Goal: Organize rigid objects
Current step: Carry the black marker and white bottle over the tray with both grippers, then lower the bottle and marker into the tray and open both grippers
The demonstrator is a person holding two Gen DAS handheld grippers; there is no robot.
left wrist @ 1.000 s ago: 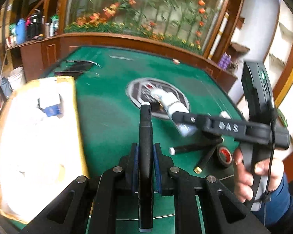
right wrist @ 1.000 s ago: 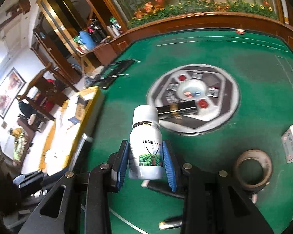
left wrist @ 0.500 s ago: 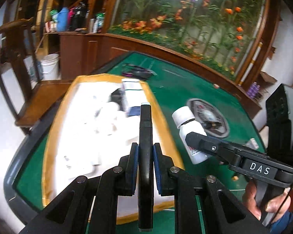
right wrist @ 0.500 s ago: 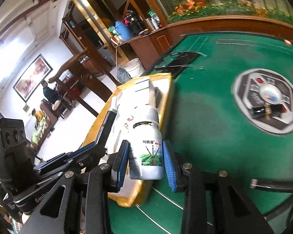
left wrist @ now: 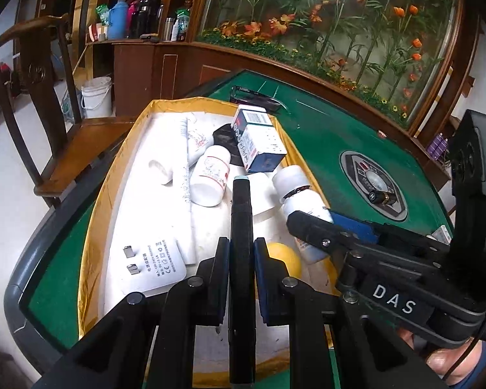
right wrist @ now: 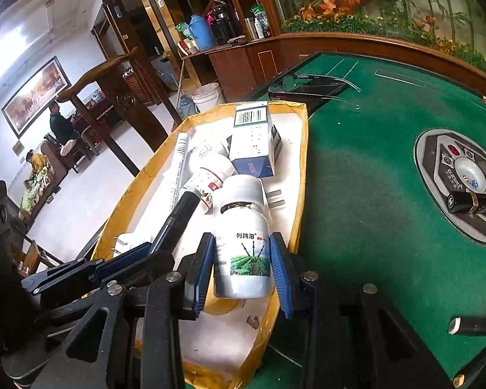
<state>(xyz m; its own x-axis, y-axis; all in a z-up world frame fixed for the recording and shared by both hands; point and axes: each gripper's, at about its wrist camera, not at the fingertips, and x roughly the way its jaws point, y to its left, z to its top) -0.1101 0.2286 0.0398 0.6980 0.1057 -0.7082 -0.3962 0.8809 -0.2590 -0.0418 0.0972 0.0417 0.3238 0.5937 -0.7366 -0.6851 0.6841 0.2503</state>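
In the left wrist view my left gripper (left wrist: pixel 239 253) is shut on a thin black stick (left wrist: pixel 241 214) that points forward over a yellow-rimmed tray (left wrist: pixel 113 178). My right gripper (right wrist: pixel 243 256) is shut on a white bottle with a green label (right wrist: pixel 243 243), held upright above the tray's right rim (right wrist: pixel 303 162). Each gripper shows in the other's view: the right gripper (left wrist: pixel 320 223) with its bottle (left wrist: pixel 291 181), and the left gripper (right wrist: pixel 145 249) with the stick (right wrist: pixel 181 217).
The tray holds a white bottle (left wrist: pixel 210 178), a blue-and-white box (left wrist: pixel 259 139), a white plug adapter (left wrist: pixel 155 265) and a yellow ball (left wrist: pixel 283 256). The green table (right wrist: pixel 356 178) has a dice panel bearing a black tube (right wrist: pixel 469 202). Black sticks (right wrist: pixel 476 324) lie near right. A wooden chair (left wrist: pixel 26 81) stands left.
Both grippers have swung left from the table's middle to over the tray, each still carrying its object. The tray's contents now fill both views.
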